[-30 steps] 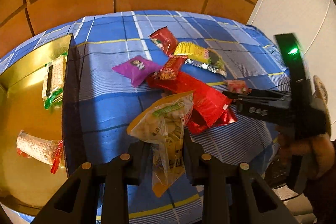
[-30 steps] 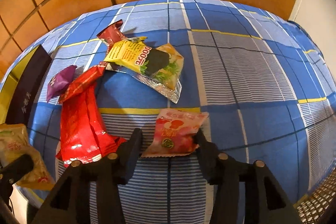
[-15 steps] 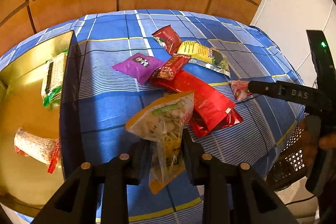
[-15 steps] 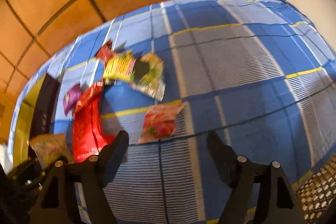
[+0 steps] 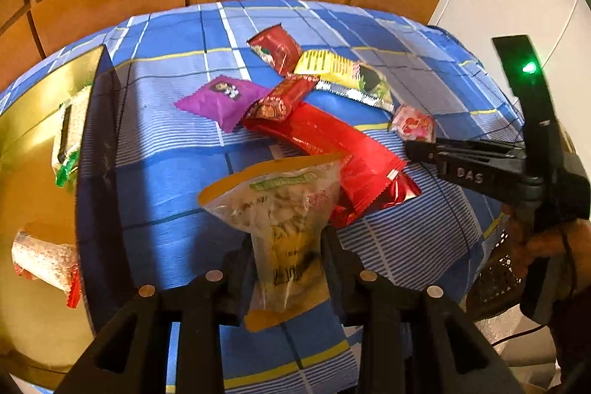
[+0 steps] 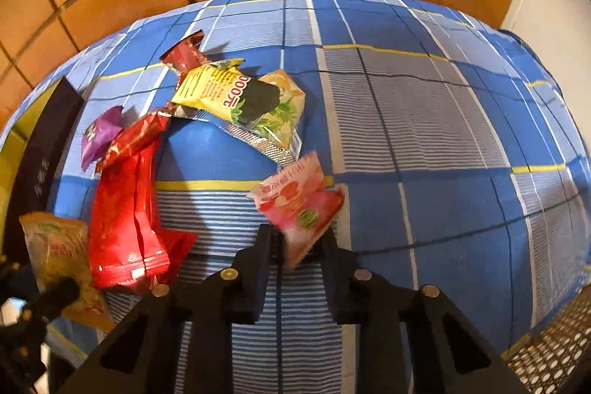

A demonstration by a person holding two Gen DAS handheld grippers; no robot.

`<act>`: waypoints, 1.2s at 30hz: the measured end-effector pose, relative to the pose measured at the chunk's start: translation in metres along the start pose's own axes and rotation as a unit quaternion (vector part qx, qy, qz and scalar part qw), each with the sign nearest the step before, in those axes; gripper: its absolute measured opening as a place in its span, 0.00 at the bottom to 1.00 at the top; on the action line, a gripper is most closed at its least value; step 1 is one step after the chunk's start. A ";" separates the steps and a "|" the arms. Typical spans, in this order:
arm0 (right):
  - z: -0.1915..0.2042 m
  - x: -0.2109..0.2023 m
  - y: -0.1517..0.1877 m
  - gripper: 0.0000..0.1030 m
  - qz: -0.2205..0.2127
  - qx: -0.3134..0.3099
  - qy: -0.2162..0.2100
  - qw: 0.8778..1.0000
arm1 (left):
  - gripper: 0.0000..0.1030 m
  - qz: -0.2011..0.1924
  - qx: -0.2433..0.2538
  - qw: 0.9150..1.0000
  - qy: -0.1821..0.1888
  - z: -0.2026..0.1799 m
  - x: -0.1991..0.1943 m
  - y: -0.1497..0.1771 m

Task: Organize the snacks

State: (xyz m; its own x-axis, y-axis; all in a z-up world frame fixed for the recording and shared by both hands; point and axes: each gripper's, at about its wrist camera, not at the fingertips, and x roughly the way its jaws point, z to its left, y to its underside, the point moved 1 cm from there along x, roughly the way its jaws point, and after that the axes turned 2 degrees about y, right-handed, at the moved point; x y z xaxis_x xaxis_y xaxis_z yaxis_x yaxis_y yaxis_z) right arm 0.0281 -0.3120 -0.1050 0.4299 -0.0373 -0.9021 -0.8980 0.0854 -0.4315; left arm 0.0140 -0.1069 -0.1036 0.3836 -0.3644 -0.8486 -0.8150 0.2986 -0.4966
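Between the two black fingers of the right gripper sits a small pink snack packet, pinched by its lower corner and tilted up off the blue checked tablecloth; those jaws have just been closing and now clamp the packet. At about nine o'clock from it lies a long red pouch, and toward eleven o'clock a yellow and green packet rests over a dark red sachet, with a purple packet beyond the red pouch's top end. The left gripper grips a clear bag of pale snacks with an orange edge, held by its middle so the bag stands up above the cloth; its jaws have just been opening slightly, yet the pads press on the bag. I judge both pieces are lifted clear for carrying to the gold tray at nine o'clock in the left view. That view alone shows the tray's inside, where a green-tipped pale packet and a red-ended pale roll already lie, and it shows the right gripper side-on with a hand behind it. The right wrist view catches only the tray's dark outer wall, but it shows plainly the pinch on the pink packet.
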 end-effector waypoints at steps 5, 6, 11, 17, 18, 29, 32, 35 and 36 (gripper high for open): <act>-0.007 0.001 0.002 0.26 -0.004 0.001 -0.021 1.000 | 0.34 0.005 -0.001 1.000 0.004 0.000 0.005 -0.002; -0.009 0.000 0.004 0.26 -0.007 0.003 -0.025 1.000 | 0.35 0.006 0.003 1.000 0.006 -0.001 0.004 -0.002; -0.011 0.000 0.002 0.53 -0.012 0.016 -0.070 0.997 | 0.41 0.015 0.022 0.999 0.019 -0.003 0.007 -0.002; -0.006 -0.003 -0.006 0.59 -0.017 0.030 -0.062 0.997 | 0.44 0.020 0.026 0.999 0.018 -0.008 0.014 -0.007; -0.007 -0.003 -0.009 0.59 -0.018 0.030 -0.056 0.998 | 0.44 0.019 0.029 0.999 0.013 -0.009 0.015 -0.008; 0.009 0.008 -0.004 0.32 -0.029 -0.058 0.025 0.998 | 0.42 -0.025 0.057 0.998 -0.005 -0.013 0.011 -0.001; 0.004 0.006 -0.003 0.32 -0.027 -0.050 0.019 0.998 | 0.39 -0.033 0.054 0.998 0.005 -0.011 0.008 -0.001; 0.005 0.006 -0.002 0.33 -0.031 -0.055 0.022 0.998 | 0.36 -0.047 0.054 0.997 0.013 -0.012 0.000 -0.002; 0.005 0.006 -0.002 0.32 -0.031 -0.055 0.022 0.998 | 0.34 -0.053 0.057 0.997 0.017 -0.013 -0.003 -0.002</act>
State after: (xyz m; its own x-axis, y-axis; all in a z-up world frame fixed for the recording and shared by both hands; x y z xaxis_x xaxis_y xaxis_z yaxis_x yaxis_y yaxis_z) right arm 0.0331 -0.3079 -0.1097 0.4828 -0.0839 -0.8717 -0.8756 -0.0290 -0.4822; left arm 0.0095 -0.1179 -0.0979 0.4486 -0.4280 -0.7846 -0.7150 0.3548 -0.6024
